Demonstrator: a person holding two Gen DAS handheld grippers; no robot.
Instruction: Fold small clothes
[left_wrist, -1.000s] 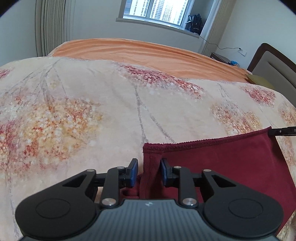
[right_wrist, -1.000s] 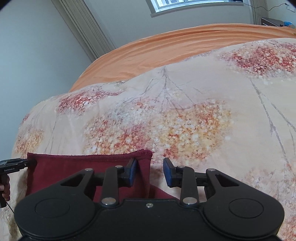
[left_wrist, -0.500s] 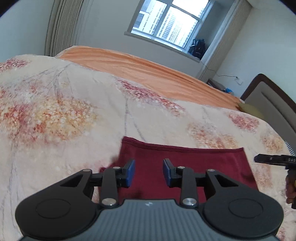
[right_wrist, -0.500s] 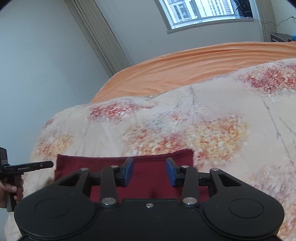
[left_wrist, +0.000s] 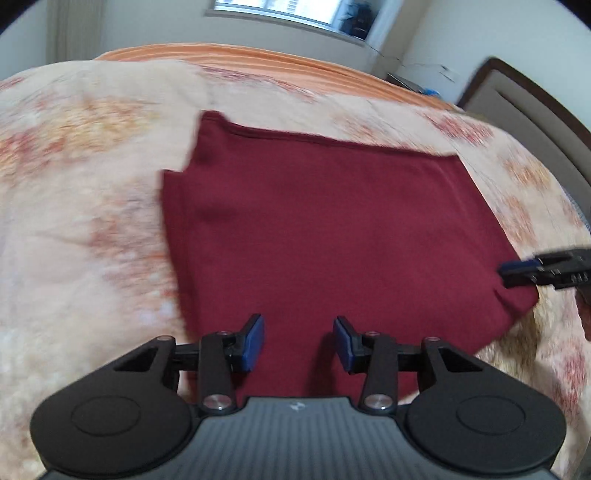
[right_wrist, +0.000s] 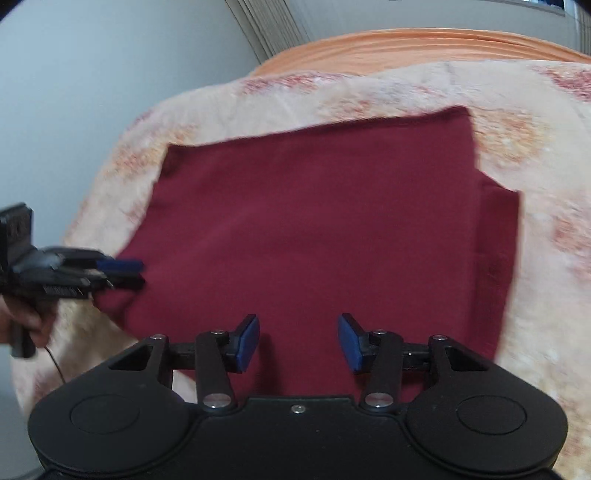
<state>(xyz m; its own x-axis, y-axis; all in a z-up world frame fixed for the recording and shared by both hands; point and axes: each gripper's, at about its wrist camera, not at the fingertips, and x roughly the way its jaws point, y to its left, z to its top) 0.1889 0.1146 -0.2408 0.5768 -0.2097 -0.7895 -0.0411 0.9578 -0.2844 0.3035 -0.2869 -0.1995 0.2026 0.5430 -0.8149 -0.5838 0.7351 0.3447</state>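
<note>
A dark red garment (left_wrist: 332, 236) lies folded flat on the floral bedspread (left_wrist: 74, 221); it also shows in the right wrist view (right_wrist: 314, 229). My left gripper (left_wrist: 298, 343) is open and empty above the garment's near edge. My right gripper (right_wrist: 298, 341) is open and empty above the same near edge. Each gripper shows in the other's view: the right one (left_wrist: 517, 271) at the garment's right corner, the left one (right_wrist: 122, 273) at its left corner. A narrower layer sticks out on one side (right_wrist: 498, 240).
An orange sheet (left_wrist: 258, 62) covers the far part of the bed. A brown headboard (left_wrist: 535, 107) stands at the right, with a window and wall behind. A grey wall and curtain (right_wrist: 266, 33) show at the left in the right wrist view.
Both grippers have let go of the garment's far edge, opened wider and pulled back toward me and upward. The garment now lies folded, with its whole top in view.
</note>
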